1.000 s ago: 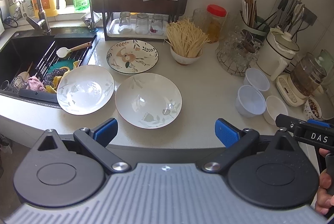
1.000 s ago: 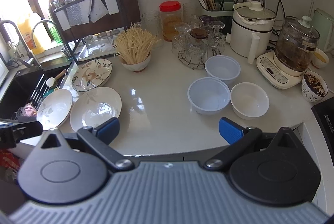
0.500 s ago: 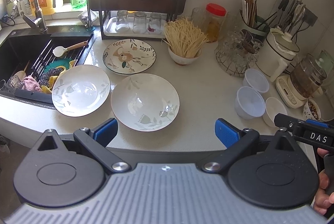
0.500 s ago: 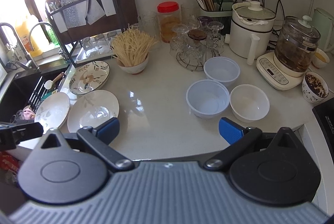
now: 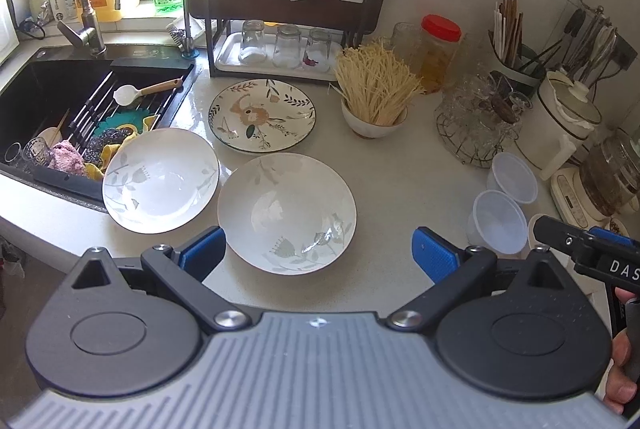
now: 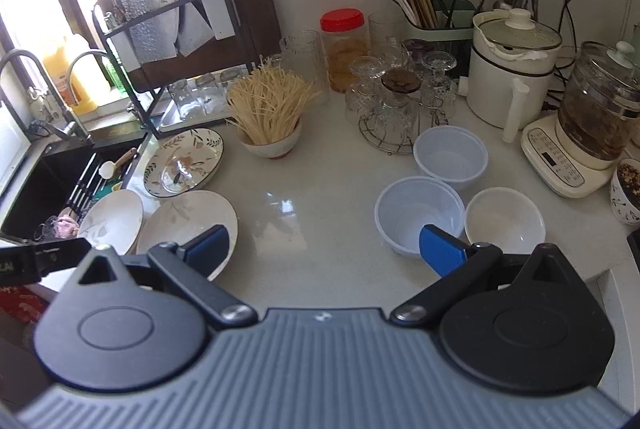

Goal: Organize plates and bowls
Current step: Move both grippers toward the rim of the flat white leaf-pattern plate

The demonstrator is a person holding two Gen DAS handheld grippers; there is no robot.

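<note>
Three plates lie on the white counter: a floral-patterned flat plate at the back, a white deep plate by the sink edge and a white deep plate nearest me. My left gripper is open and empty, just in front of that near plate. At right stand two translucent plastic bowls and a white bowl. My right gripper is open and empty, its right fingertip over the near plastic bowl's rim.
A black sink with utensils and cloths is at left. A dish rack with glasses stands behind. A bowl of noodle sticks, a red-lidded jar, a wire glass holder, a cooker and a kettle line the back.
Both grippers have moved slightly forward and closer to the counter; the plates and bowls appear larger. Nothing was taken hold of.
</note>
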